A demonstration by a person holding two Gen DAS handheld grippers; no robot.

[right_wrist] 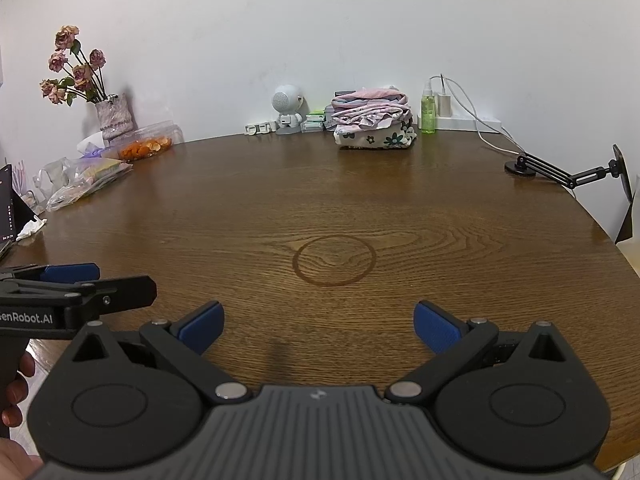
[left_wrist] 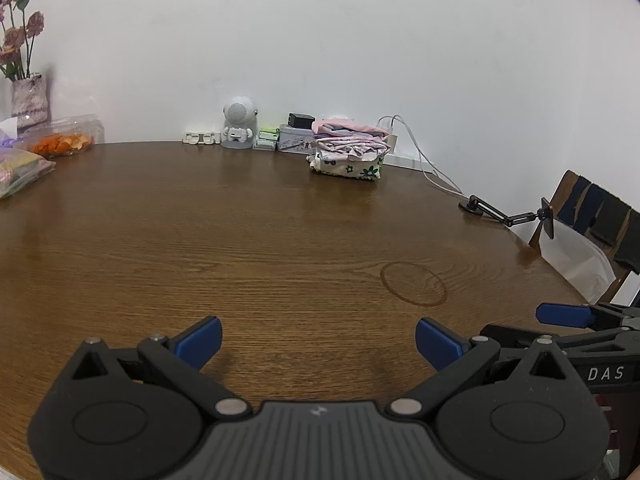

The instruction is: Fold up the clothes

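Note:
A stack of folded clothes (left_wrist: 350, 150), pink on top and white with flowers below, sits at the far side of the round wooden table (left_wrist: 260, 240) near the wall. The same stack of clothes (right_wrist: 374, 122) shows in the right wrist view. My left gripper (left_wrist: 318, 342) hovers over the table's near edge, open, with nothing between its blue pads. My right gripper (right_wrist: 318, 326) is beside it, also open and holding nothing. Each gripper appears at the edge of the other's view. No loose garment lies between or under the fingers.
A vase of dried flowers (right_wrist: 114, 114), a tub of orange snacks (right_wrist: 146, 146) and plastic bags (right_wrist: 86, 182) crowd the far left. A small white robot figure (right_wrist: 287, 110), a green bottle (right_wrist: 428, 110), a charger cable (right_wrist: 480, 128) and a black phone stand (right_wrist: 560, 172) line the back and right. A chair (left_wrist: 592, 224) stands right.

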